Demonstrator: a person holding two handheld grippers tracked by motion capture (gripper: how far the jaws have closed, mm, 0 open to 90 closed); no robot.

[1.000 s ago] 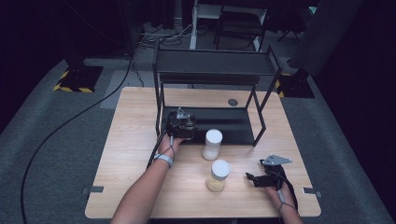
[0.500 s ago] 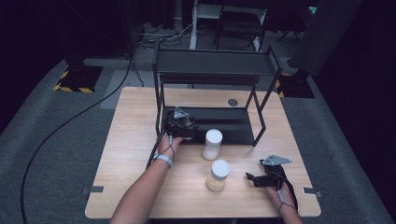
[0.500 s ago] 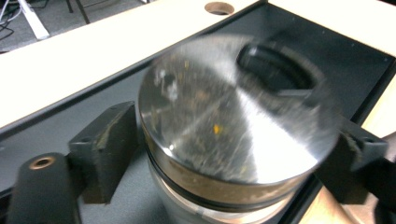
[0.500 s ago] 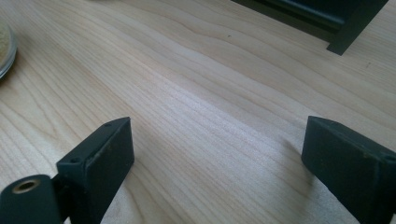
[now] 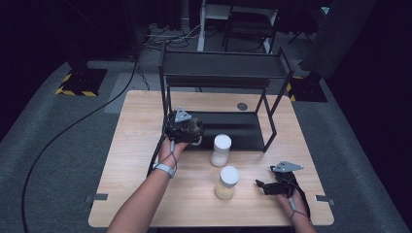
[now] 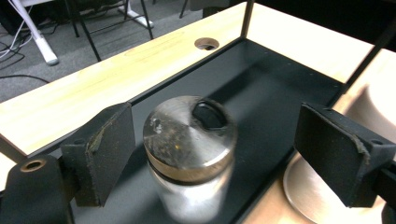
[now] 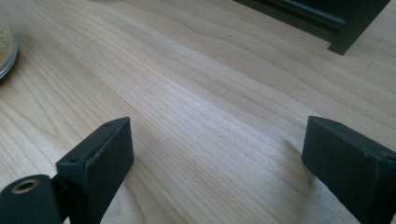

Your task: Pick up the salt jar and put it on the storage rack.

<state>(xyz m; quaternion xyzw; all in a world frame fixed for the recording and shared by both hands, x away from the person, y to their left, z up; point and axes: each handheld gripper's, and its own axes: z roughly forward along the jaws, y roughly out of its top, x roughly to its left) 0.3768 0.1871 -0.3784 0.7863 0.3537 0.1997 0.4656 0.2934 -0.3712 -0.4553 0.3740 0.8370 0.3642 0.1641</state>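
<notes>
Hovering at centre-left of the high view, the left tool (image 5: 194, 127) sits over the front-left edge of the black metal two-tier rack (image 5: 223, 73) on the pale wooden worktop (image 5: 126, 145). In the left gripper view its jaws stand wide apart around a small glass jar with a scuffed silver metal lid (image 6: 189, 140); the jar stands between the pads, nearer the left one, with a gap on both sides, resting on the rack's black lower shelf (image 6: 261, 79). A dark dent or hole marks the lid's upper right. A round cable hole (image 6: 207, 44) shows in the wood at upper centre.

White-lidded clear jar with pale contents (image 5: 221, 149) stands just in front of the rack, centre frame; a second white-lidded jar with yellowish powder (image 5: 227, 182) stands below it, nearer the bottom edge, the two apart.

Right tool (image 5: 260, 185) lies low at lower right of the high view, held by a hand (image 5: 287, 200), pointing left toward the yellowish jar, not touching it. In the right gripper view its jaws are spread wide over bare wood, nothing between them; the jar's edge (image 7: 7, 44) peeks in at upper left.
</notes>
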